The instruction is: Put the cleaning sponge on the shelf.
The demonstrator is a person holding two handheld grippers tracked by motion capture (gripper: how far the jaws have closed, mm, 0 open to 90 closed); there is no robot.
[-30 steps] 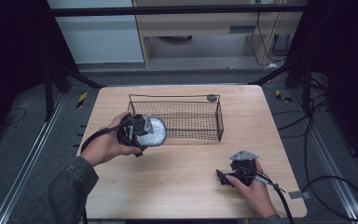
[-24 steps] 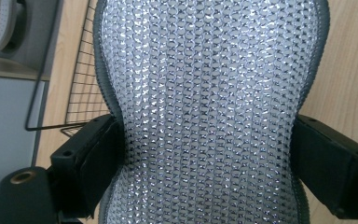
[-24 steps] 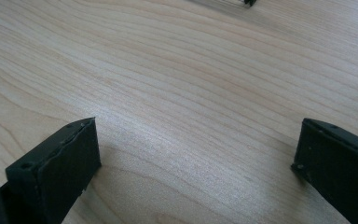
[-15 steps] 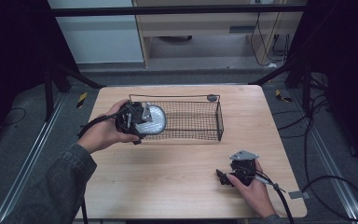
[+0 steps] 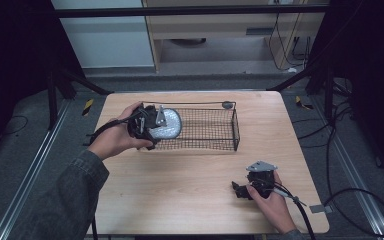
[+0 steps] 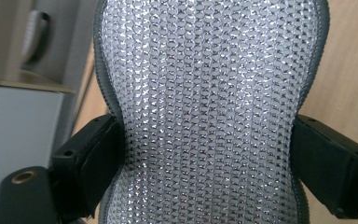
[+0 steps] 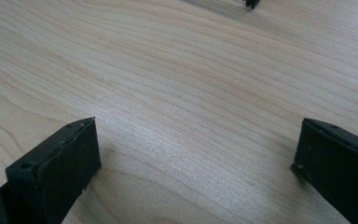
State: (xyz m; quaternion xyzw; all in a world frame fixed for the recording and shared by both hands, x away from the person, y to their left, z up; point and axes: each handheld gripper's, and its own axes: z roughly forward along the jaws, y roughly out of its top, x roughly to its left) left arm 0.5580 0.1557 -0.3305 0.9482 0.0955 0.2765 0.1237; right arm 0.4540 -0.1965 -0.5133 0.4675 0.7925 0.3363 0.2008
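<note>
A round silver mesh pad point(image 5: 166, 125) with a grey rim is held at the left end of the black wire basket point(image 5: 215, 129). My left gripper point(image 5: 152, 126) is shut on the pad, over the basket's left edge. In the left gripper view the silver mesh pad point(image 6: 209, 107) bulges between both jaws, pinched at its waist. My right gripper point(image 5: 240, 190) rests low over the wooden table point(image 5: 190, 180) at the front right, open. In the right gripper view, bare wood lies between its spread jaws point(image 7: 196, 158).
A small dark round object point(image 5: 227, 105) sits at the basket's far right corner. Beyond the table are a cabinet and shelving, with cables on the floor at the right. A metal rail runs along each side of the table.
My left gripper has carried the mesh pad up and away from me, from in front of the basket to over its left end. The right gripper has stayed put.
</note>
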